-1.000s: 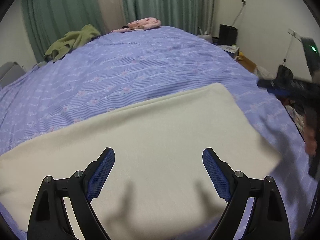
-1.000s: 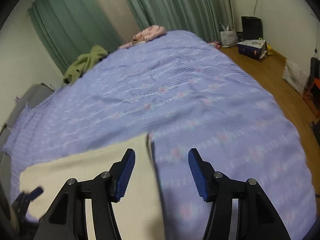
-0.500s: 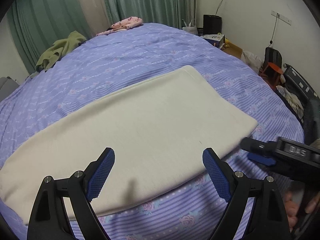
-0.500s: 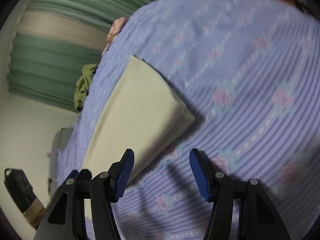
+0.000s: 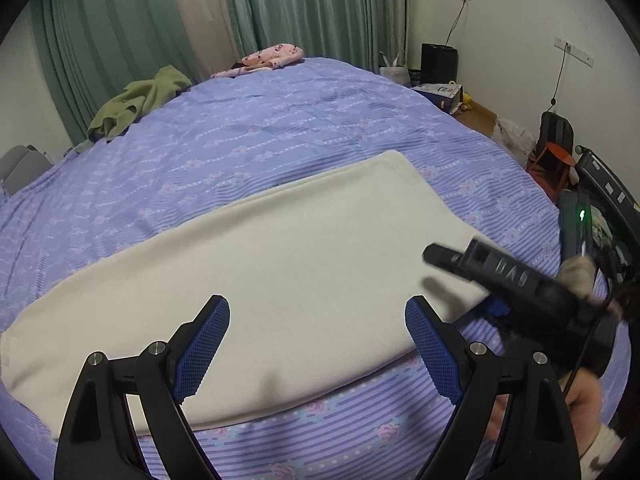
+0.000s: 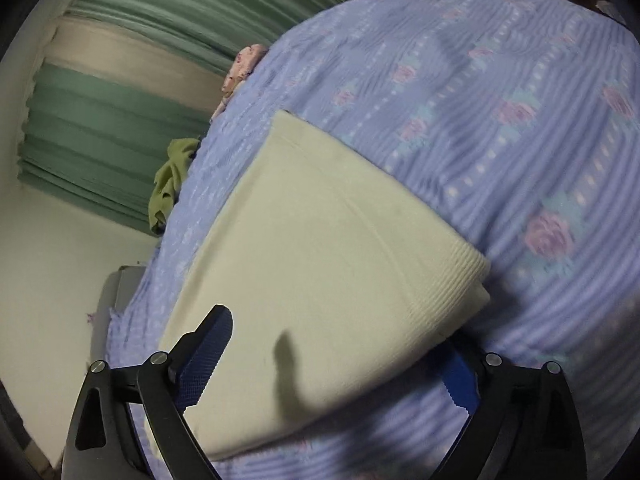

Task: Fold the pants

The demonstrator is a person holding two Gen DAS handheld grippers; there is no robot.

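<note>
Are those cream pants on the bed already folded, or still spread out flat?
Folded, at least once. The pants lie as a long flat strip on the bed, and the ribbed end nearest the right gripper shows stacked layers. No separate legs show.

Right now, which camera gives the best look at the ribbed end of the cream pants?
The right wrist view: the ribbed end of the cream pants lies close, its ridges plain. In the left wrist view that end is far off and partly behind the right gripper.

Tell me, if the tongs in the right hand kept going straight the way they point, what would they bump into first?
Most likely the cream pants. The right tongs are open and straddle the near corner of the folded fabric on the purple bedspread, one finger above it, the other slipping beneath. Exact depth is hard to judge.
</note>
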